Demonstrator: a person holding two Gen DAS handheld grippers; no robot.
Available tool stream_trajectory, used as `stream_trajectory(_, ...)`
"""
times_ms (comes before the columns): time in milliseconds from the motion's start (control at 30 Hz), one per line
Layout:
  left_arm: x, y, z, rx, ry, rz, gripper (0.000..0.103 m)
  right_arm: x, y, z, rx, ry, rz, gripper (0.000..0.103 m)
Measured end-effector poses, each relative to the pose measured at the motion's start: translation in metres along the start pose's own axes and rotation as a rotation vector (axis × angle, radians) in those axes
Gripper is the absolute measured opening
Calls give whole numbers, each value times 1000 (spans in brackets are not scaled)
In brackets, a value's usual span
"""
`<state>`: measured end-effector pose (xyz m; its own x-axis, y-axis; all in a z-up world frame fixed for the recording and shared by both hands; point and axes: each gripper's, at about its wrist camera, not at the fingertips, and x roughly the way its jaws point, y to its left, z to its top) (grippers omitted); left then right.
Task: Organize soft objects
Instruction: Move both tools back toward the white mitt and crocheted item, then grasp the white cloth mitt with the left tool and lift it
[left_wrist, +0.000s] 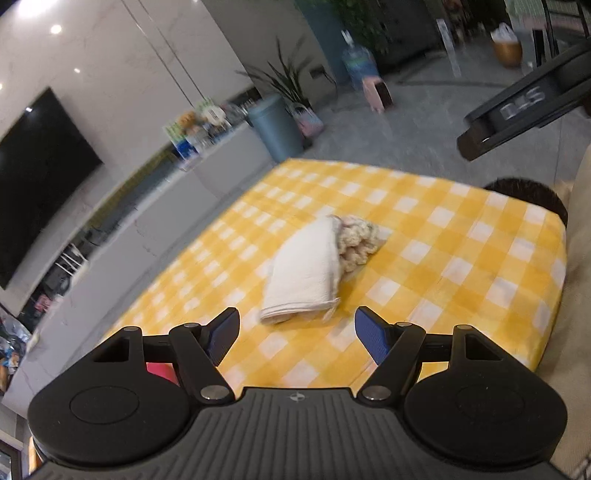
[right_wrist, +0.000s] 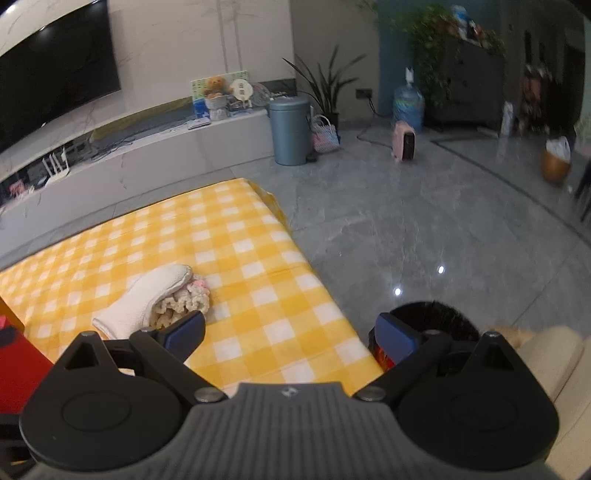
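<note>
Left gripper (left_wrist: 295, 328) hangs low over the near edge of the yellow checked cloth (left_wrist: 461, 258), its 2 blue-padded fingers spread wide with nothing between them. Just beyond its tips lies a folded white towel (left_wrist: 303, 269), and a cream crocheted piece (left_wrist: 358, 240) sits touching the towel's far right end, partly tucked under the fold as far as the blur allows me to tell.

Right gripper (right_wrist: 291, 332) is also spread wide and empty, hovering over the right near corner of the cloth, with the towel (right_wrist: 144, 299) and the crocheted piece (right_wrist: 184, 299) off to its left. A dark furry object (right_wrist: 436, 317) shows just beyond its right finger, at the table's edge; what it is I cannot say.

Both pieces look light, limp and not at all fragile. The towel will likely sag and unfold if pinched by 1 layer, so the better hold seems to be across the thick folded edge nearest the left gripper, taking all layers together. The crocheted piece looks loose and open-knit; a pad could snag in its loops, so a grip on its bunched middle seems safer than on a stray edge
</note>
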<state>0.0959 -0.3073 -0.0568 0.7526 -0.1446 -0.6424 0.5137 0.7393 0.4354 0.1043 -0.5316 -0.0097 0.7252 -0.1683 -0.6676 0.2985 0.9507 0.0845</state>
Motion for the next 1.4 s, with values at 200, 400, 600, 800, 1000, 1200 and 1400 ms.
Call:
stream_trajectory(200, 59, -9, 21, 104, 151, -167, 84, 7, 2, -3, -16, 28, -5, 97)
stream_trajectory(400, 97, -9, 32, 136, 192, -88, 84, 10, 0, -2, 3, 37, 21, 97)
stream_trajectory(600, 124, -2, 29, 141, 220, -18, 29, 18, 6, -2, 21, 52, 93, 97)
stream_trajectory(800, 117, 15, 21, 105, 194, -77, 0, 28, 13, -5, 3, 72, 109, 97)
stream_trajectory(1000, 86, 37, 24, 64, 121, -110, 0, 45, 18, -7, 13, 104, 119, 97)
stream_trajectory(1200, 96, 21, 25, 176, 105, -94, 70, 55, 31, -13, 14, 138, 143, 97)
stream_trajectory(1400, 119, 1, 17, 248, 141, -68, 71, 52, 37, -13, -8, 120, 140, 96)
